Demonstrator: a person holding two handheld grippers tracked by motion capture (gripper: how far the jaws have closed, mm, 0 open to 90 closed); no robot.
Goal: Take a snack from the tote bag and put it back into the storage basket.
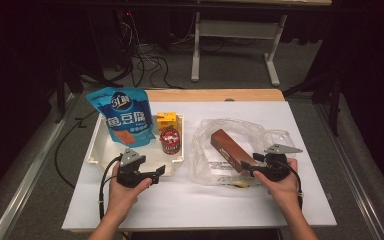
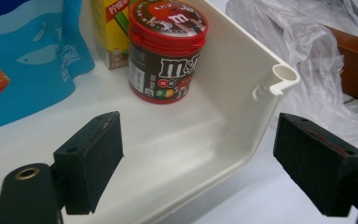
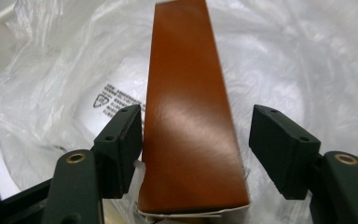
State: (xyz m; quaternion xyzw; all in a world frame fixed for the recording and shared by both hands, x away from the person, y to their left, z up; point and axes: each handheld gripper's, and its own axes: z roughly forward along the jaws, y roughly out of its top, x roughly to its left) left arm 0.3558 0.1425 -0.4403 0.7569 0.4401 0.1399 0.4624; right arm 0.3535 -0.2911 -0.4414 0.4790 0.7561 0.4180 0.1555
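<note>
On the white counter [image 1: 190, 200] stands a white tray [image 1: 96, 150] at the left. It holds a blue snack bag [image 1: 124, 116], a yellow carton [image 1: 166, 120] and a red candy jar [image 1: 170, 140].

The left gripper [image 1: 156, 173] is at the near right corner of the tray. Its jaws are spread wide, one inside the tray and one outside the wall, grasping nothing.

At the right, a brown box [image 1: 228, 148] lies on a clear plastic bag [image 1: 207, 160]. The right gripper [image 1: 247, 166] has its jaws spread around the near end of the box. The left one seems to touch the box, the other stays apart.
</note>
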